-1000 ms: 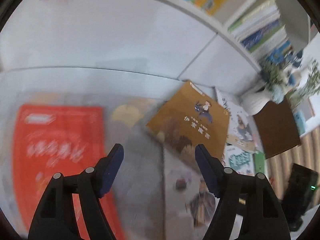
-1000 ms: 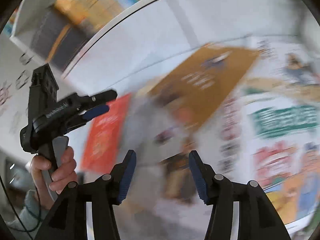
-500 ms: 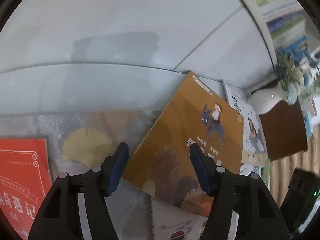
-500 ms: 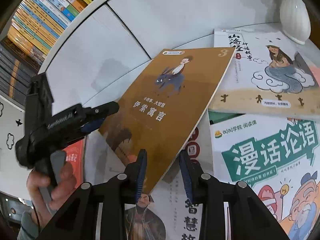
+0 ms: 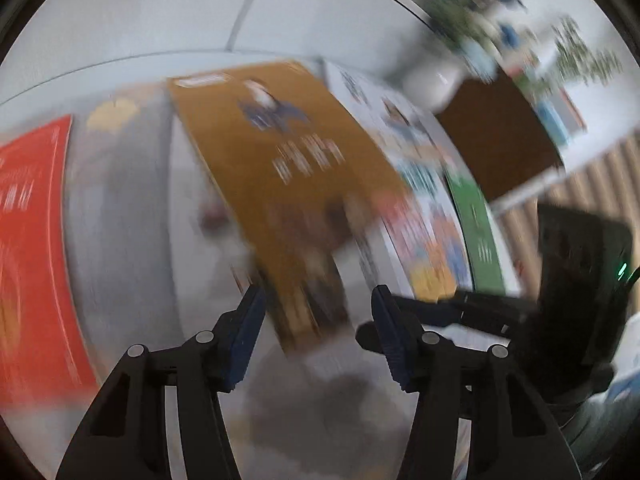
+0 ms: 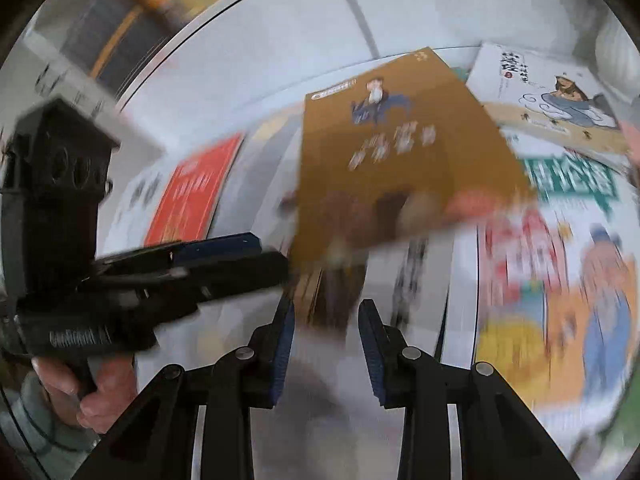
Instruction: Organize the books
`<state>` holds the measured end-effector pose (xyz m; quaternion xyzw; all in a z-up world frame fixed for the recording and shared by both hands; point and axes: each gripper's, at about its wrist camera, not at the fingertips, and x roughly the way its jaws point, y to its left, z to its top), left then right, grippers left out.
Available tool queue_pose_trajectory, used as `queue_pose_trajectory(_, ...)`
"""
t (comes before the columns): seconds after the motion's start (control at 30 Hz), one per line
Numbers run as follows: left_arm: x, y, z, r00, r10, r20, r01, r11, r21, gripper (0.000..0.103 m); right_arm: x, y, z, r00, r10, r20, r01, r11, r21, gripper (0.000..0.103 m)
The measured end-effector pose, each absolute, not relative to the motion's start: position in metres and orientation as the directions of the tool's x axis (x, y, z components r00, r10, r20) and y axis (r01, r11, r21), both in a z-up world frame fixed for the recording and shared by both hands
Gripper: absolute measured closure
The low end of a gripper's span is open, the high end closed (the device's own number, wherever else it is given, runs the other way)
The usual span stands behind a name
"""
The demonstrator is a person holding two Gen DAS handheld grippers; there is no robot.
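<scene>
While both views are smeared by motion blur, the brown book [image 6: 400, 160] can be made out tilted up off the desk [image 5: 132, 240], its lower edge reaching down between the blue pads of the right tool [image 6: 326, 320]. That tool's jaws stand narrowly apart and appear to pinch the book's lower edge, though the blur hides the exact contact.

From the left wrist view the same brown book [image 5: 288, 168] rises ahead of the left tool [image 5: 318, 320], with its near corner in the gap between the pads. The left tool's jaws are closing, and the pads do not seem to press on the cover; a gap shows on either side.

Left of the left tool lies a red book [image 5: 32, 240] flat on the desk. Right of the brown book, beyond the right tool, lie a white storybook [image 6: 552, 100] and a colourful book with a green title band [image 6: 568, 184]. A green strip of another cover [image 5: 480, 232] shows at the far right of the left view, near a white vase [image 5: 432, 84] and a dark brown board [image 5: 500, 140].

The right wrist view shows the left tool [image 6: 224, 260] coming in from the left side, held by a hand [image 6: 92, 396] in a pale sleeve, its tips near the brown book's left edge.
</scene>
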<state>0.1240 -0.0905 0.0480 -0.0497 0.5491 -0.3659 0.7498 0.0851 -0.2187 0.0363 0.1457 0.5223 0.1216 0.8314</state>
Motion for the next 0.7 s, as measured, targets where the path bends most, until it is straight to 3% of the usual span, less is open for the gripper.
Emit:
queue_pose_trajectory(0.23,0.084,-0.05,0.037,0.146,-0.601,-0.786,0.375,0.769,-0.518,0.052,0.035,-0.249,0.044,0.427,0.352,-0.833,-0.008,0.923,0.386,0.07)
queue_pose_trajectory(0.4,0.114,-0.06,0.047,0.227,-0.59,-0.775,0.341,0.793,-0.504,0.052,0.078,-0.292,0.071,0.539,0.255,-0.803,0.071,0.936,0.345,0.07)
queue_pose_trajectory(0.7,0.183,-0.073,0.018,0.274,-0.522,-0.808,0.167,0.853,-0.495,0.05,0.148,-0.322,0.06,0.545,0.203,-0.813,0.12,0.941,0.315,0.07)
